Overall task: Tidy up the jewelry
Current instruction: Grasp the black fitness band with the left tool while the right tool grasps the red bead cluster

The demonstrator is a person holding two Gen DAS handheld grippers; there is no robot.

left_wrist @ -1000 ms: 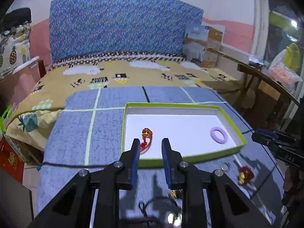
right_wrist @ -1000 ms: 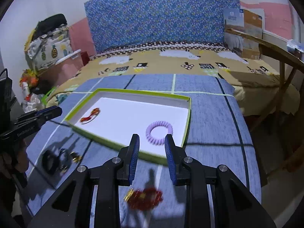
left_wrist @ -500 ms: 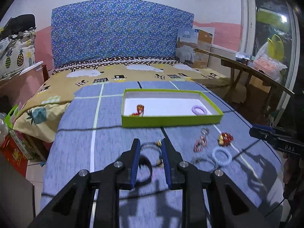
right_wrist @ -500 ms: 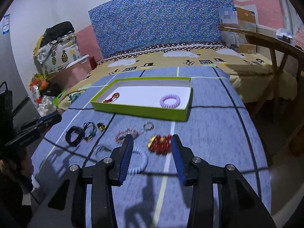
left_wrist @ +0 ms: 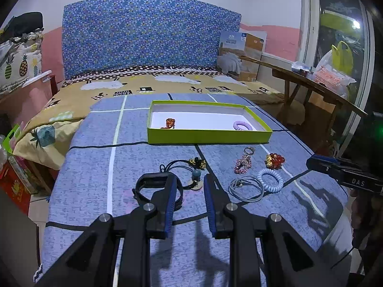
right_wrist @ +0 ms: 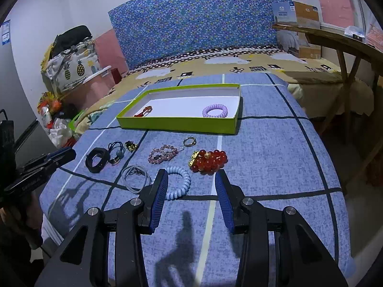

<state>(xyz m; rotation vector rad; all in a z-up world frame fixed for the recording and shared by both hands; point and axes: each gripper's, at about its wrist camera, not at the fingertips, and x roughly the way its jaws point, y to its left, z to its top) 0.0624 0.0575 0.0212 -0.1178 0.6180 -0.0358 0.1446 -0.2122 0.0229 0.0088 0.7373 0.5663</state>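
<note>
A green tray [left_wrist: 205, 140] [right_wrist: 177, 125] with a white floor lies on the blue cloth; it holds a red-gold piece [left_wrist: 170, 122] [right_wrist: 143, 112] and a purple coil band [left_wrist: 242, 126] [right_wrist: 215, 111]. In front lie a black band [left_wrist: 143, 186] [right_wrist: 95, 160], a dark cord with a bead [left_wrist: 196, 173] [right_wrist: 118, 153], a pink beaded piece [left_wrist: 243, 163] [right_wrist: 162, 155], a ring [right_wrist: 189, 141], a red bead bracelet [left_wrist: 274, 160] [right_wrist: 208, 161], a pale blue coil band [left_wrist: 270, 180] [right_wrist: 180, 181] and a grey cord loop [left_wrist: 245, 187] [right_wrist: 135, 178]. My left gripper [left_wrist: 189, 192] is open and empty above the black band and cord. My right gripper [right_wrist: 190, 186] is open and empty near the pale coil and red bracelet.
The blue cloth covers a bed with a blue headboard [left_wrist: 148, 35]. A wooden bench [left_wrist: 311, 86] stands to the right, bags and clutter [right_wrist: 59, 110] to the left. The cloth's near edge drops off close under both grippers.
Both grippers have pulled back from the tray toward the near edge, so the loose pieces have come into view. The right jaws have spread wider.
</note>
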